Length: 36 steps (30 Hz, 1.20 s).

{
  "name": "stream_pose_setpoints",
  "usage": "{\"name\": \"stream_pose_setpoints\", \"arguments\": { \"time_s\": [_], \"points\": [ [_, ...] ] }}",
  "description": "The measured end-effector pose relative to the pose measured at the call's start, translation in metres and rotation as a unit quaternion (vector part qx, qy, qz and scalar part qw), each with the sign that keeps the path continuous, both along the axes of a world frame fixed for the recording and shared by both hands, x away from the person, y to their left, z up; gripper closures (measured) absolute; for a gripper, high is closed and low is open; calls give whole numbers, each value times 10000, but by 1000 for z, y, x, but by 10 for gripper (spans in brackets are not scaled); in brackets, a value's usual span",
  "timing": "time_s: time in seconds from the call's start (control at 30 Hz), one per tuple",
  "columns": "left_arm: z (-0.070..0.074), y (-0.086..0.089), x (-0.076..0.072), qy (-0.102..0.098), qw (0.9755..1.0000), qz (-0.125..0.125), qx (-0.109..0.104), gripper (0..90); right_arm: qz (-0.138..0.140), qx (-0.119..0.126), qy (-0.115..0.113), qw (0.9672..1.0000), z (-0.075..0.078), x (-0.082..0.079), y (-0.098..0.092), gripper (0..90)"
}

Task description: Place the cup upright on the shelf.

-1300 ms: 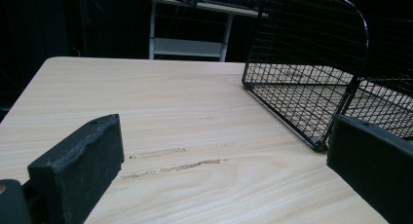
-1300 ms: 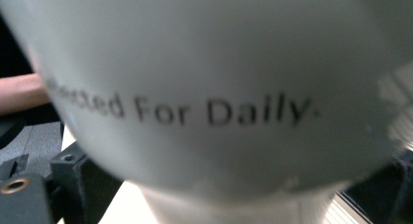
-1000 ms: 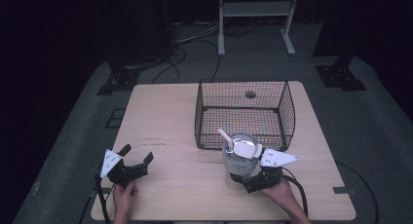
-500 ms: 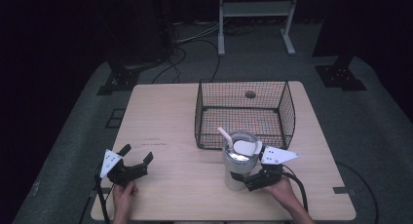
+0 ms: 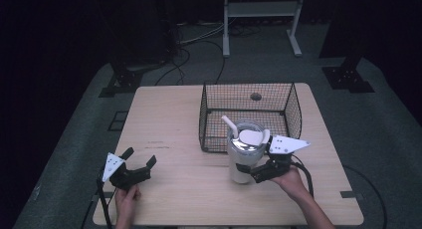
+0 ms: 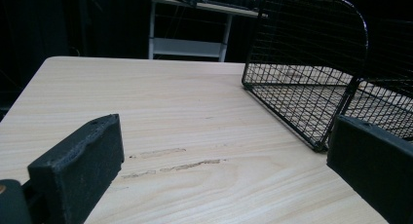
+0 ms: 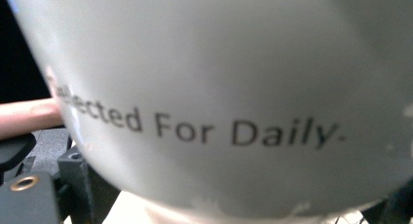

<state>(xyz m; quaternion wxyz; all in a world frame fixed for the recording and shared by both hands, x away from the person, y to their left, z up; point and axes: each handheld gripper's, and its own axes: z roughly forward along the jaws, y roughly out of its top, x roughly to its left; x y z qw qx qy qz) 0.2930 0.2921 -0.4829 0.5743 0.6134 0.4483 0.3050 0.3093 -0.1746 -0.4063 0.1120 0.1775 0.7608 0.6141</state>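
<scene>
High view: a white tumbler (image 5: 242, 157) with a lid and straw is seen upright on the surface (image 5: 169, 119), just in front of the wire basket (image 5: 249, 114). Its wall is judged rigid, smooth and likely slippery; with the straw and wide top, it is judged top-heavy and prone to tipping. A hold low on the body is judged soundest. The right gripper (image 5: 259, 171) is closed on the tumbler's lower side; the printed wall (image 7: 219, 87) is pressed close to its camera. The left gripper (image 5: 133, 165) rests well apart, fingers (image 6: 78, 170) spread and holding nothing.
</scene>
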Motion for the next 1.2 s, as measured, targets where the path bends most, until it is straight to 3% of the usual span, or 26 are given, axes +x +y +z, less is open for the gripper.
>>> {"name": "stream_pose_setpoints", "arguments": {
  "time_s": [0.2,0.33,0.43,0.53,0.63,0.87,0.97,1.2],
  "points": [
    [0,0,0,-6,10000,-10,1,0,129,82,-168,9997,31,12,6,76],
    [0,0,0,-11,10000,-20,5,0,170,117,-193,9996,44,21,8,76],
    [0,0,0,-4,10000,-33,23,0,160,142,-314,9993,61,36,10,76],
    [0,0,0,-2,10000,-32,19,0,148,141,-326,9993,67,43,11,76],
    [0,1,0,-2,10000,-36,18,0,170,120,-359,9991,78,62,13,76],
    [0,1,0,-11,10000,-39,34,0,89,31,-348,9993,82,93,16,76],
    [0,1,1,-2,10000,-43,8,0,35,-39,-287,9996,78,115,18,76],
    [0,2,1,15,10000,-52,-35,0,41,-116,-147,9998,65,142,27,76]
  ]
}}
